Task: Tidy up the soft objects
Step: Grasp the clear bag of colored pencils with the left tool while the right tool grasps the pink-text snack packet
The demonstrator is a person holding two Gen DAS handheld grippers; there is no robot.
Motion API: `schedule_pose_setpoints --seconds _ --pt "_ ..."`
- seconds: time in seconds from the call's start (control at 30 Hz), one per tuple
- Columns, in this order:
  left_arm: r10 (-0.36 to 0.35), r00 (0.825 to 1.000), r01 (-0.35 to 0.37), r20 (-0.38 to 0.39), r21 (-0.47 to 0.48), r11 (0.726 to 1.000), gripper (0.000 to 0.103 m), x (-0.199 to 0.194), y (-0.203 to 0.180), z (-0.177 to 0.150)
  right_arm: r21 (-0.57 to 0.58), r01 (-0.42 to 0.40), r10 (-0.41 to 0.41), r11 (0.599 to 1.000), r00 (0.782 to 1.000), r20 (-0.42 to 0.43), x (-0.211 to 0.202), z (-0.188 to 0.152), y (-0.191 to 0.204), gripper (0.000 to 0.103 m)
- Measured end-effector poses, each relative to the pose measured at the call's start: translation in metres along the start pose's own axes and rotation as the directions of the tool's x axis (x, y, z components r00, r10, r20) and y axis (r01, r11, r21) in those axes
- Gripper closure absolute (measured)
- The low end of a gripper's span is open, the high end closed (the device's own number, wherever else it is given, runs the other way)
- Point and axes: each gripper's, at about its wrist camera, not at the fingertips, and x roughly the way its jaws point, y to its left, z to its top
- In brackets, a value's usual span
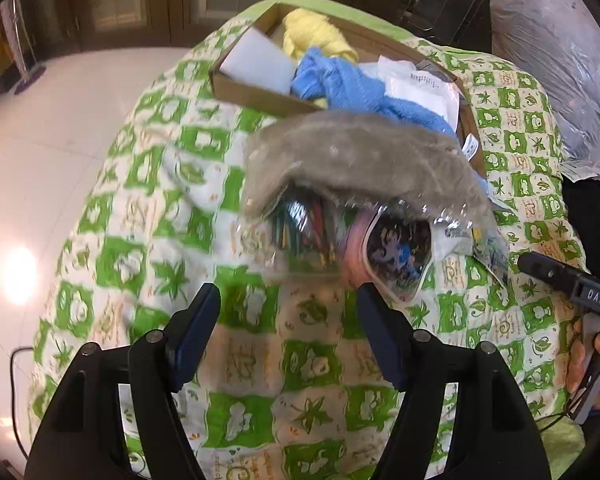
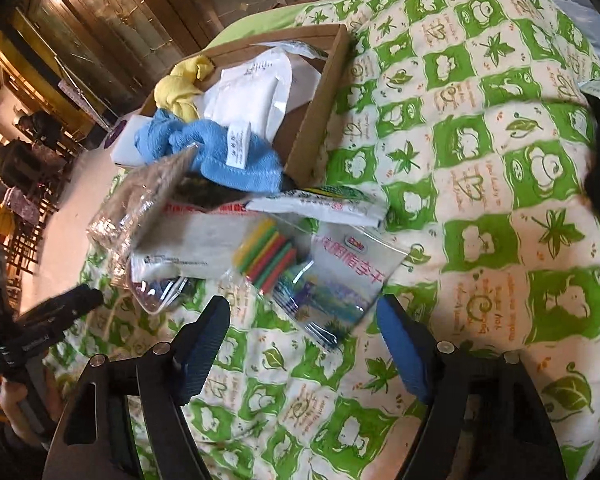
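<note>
Both grippers are hovering over a quilted green-and-cream bedspread point(image 2: 480, 184), padded and printed with leaves and clouds. The left gripper point(image 1: 288, 300) is sitting with jaws apart, nothing between the blue pads. The right gripper point(image 2: 304, 316) is also sitting spread and empty; a glossy printed packet point(image 2: 340, 280) is lying just ahead of its tips, not touched.

A shallow cardboard box point(image 1: 260, 92) is resting on the bedspread, stiff and brown. Inside it: a yellow cloth point(image 1: 312, 36), fluffy and knotted, a blue terry towel point(image 1: 340, 84) spilling over the near rim, and a white flat pouch point(image 2: 252, 92).

In front of the box, a crinkly clear plastic bag point(image 1: 340, 240) is covering mixed items; a grey fuzzy piece point(image 1: 352, 152) is arching over the top. A zip bag of coloured foam strips point(image 2: 268, 256) is lying beside the packet.

Bag contents are blurring out behind glare, so I cannot tell what they are. A hand point(image 1: 592, 372) is cut off at the frame edge.
</note>
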Motion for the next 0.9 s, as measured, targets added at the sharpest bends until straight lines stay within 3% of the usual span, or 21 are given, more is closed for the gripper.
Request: schedule_pose_setpoints --seconds 0.2,0.4,0.6,0.7,0.8,0.87,0.9 --pt "0.040 0.999 -0.040 -0.023 0.002 0.999 0.033 0.019 -0.003 0.018 0.008 0.006 -0.006 1.000 1.000 -0.015 0.006 0.001 0.000 0.026" --pt "0.098 0.993 -0.096 -0.060 0.046 0.994 0.033 0.051 -0.013 0.037 -0.142 0.079 -0.093 0.987 0.992 -0.088 0.022 0.012 0.015 0.012" --pt "0.124 0.990 -0.120 -0.068 0.058 0.991 0.033 0.070 -0.013 0.043 -0.301 0.152 -0.210 0.941 0.963 -0.170 0.056 0.029 0.027 0.006" --pt "0.146 0.988 -0.140 -0.048 0.105 0.985 0.034 0.071 -0.017 0.038 -0.305 0.156 -0.232 0.939 0.945 -0.230 0.081 0.034 0.026 0.006" --pt "0.156 0.987 -0.150 -0.045 0.122 0.981 0.052 0.067 -0.020 0.031 -0.292 0.189 -0.258 0.938 0.941 -0.220 0.090 0.036 0.026 0.012" --pt "0.141 0.989 -0.135 -0.049 0.105 0.985 0.069 0.061 -0.017 0.024 -0.287 0.186 -0.247 0.940 0.949 -0.195 0.087 0.035 0.029 0.018" --pt "0.122 0.991 -0.117 -0.055 0.086 0.989 0.072 0.057 -0.013 0.022 -0.282 0.177 -0.236 0.943 0.953 -0.188 0.083 0.033 0.028 0.023"
